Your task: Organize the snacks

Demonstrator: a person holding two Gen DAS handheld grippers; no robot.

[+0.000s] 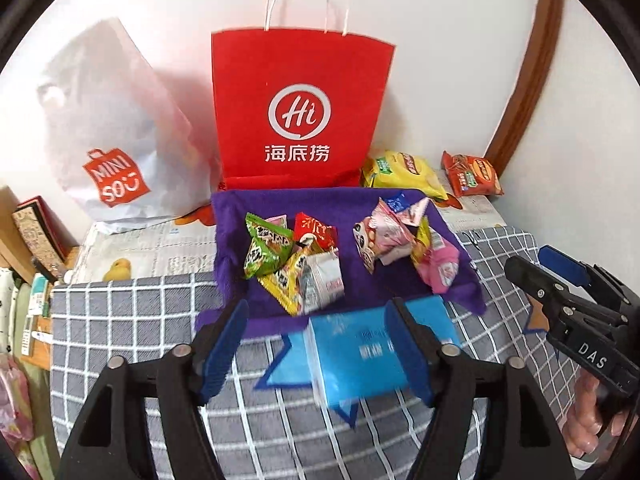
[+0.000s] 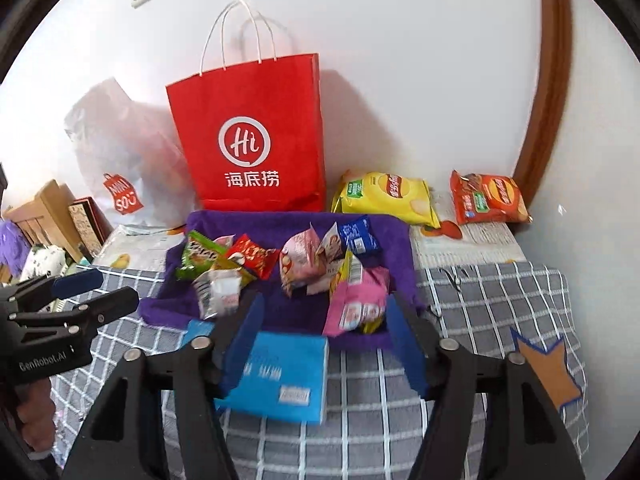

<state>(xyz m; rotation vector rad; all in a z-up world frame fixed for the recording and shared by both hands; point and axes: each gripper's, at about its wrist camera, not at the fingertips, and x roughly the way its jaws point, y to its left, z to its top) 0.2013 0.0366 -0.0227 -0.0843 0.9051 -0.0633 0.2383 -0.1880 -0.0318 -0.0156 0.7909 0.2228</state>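
Observation:
A blue box point(image 1: 360, 356) lies blurred on the grey checked cloth, just in front of a purple cloth point(image 1: 280, 200). My left gripper point(image 1: 316, 344) hangs open over the box, its pads clear of it. The right gripper point(image 2: 326, 344) is also open, with the same blue box point(image 2: 280, 376) below its left finger. On the purple cloth point(image 2: 280, 308) are two heaps of small packets: a green, red, yellow and silver one point(image 1: 292, 256) at left, a mostly pink one point(image 1: 400, 240) at right. Each gripper shows in the other's view: right gripper point(image 1: 526, 260), left gripper point(image 2: 116, 286).
A red paper bag point(image 1: 300, 112) and a white shopping bag point(image 1: 112, 140) stand against the back wall. A yellow chip bag point(image 2: 384, 194) and an orange-red chip bag point(image 2: 488, 198) lie at back right. An orange star patch point(image 2: 548, 368) marks the cloth at right. Shelves with clutter are at left.

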